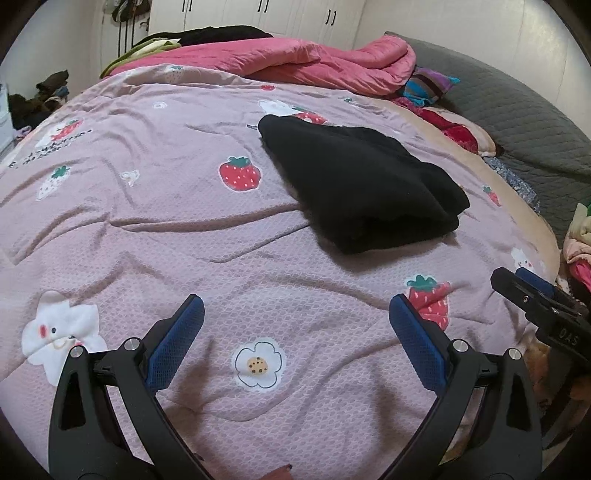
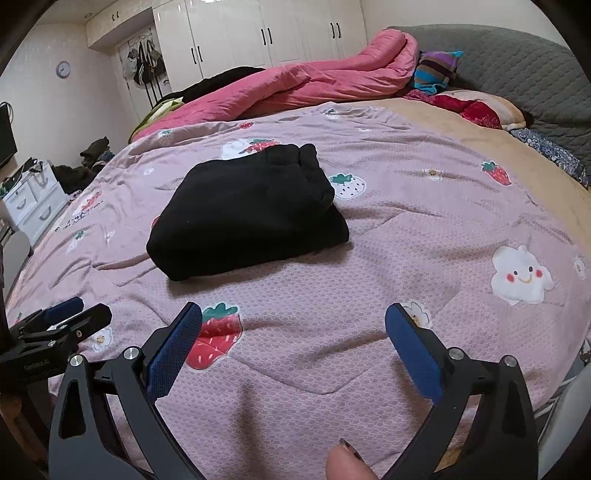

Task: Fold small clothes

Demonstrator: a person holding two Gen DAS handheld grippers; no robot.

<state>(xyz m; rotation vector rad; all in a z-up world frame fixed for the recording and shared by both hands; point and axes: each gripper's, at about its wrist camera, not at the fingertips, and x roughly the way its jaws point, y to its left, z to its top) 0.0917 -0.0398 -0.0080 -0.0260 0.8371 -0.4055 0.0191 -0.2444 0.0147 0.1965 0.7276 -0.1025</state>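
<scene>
A black garment lies folded into a thick bundle on the pink strawberry-print quilt; in the right wrist view the black garment sits left of centre on the quilt. My left gripper hovers open over the quilt, short of the bundle, with nothing between its blue pads. My right gripper is open too, empty, near the bundle's front edge. Each gripper shows at the edge of the other's view: the right gripper and the left gripper.
A rumpled pink duvet and dark clothes lie at the far side of the bed. Striped and red cushions rest against a grey headboard. White wardrobes stand behind; a white drawer unit stands left. More clothes are piled right.
</scene>
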